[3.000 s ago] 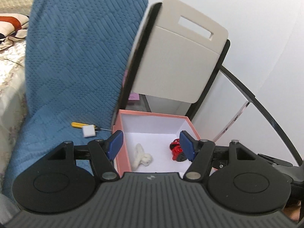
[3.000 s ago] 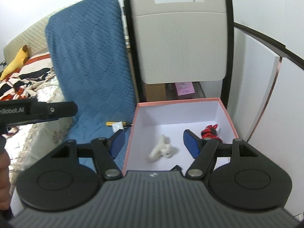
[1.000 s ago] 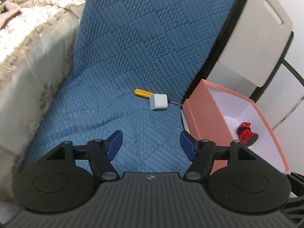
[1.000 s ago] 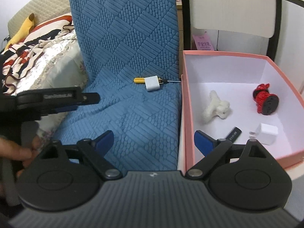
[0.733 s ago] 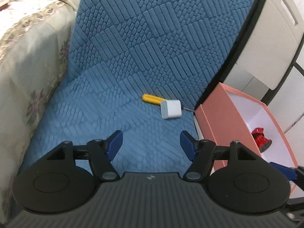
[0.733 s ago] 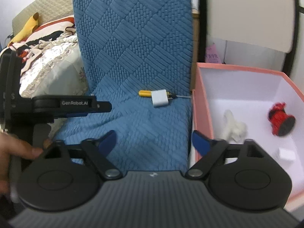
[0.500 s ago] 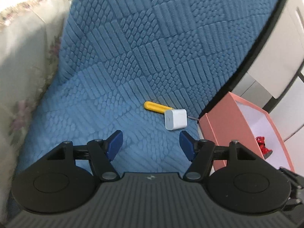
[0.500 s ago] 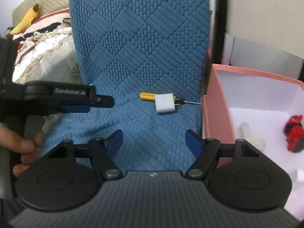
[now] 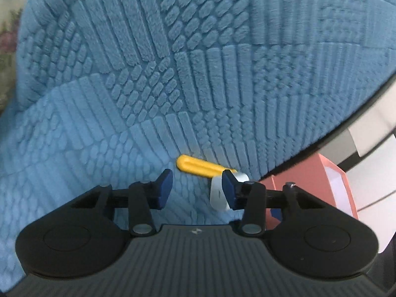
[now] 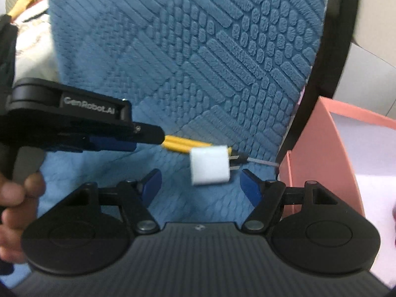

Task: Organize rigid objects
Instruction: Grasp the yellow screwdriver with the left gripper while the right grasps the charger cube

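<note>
Boxy white plug (image 10: 210,164), slim yellow tool (image 9: 200,167) on ribbed blue quilt (image 9: 173,74)

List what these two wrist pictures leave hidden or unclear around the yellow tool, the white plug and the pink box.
- Yellow tool: right wrist view, its far end hidden behind the left gripper; what kind of tool is unclear.
- White plug: left wrist view, mostly covered by a blue finger pad; contact cannot be told.
- Pink box: both views, contents cut off by the frame edge.
</note>
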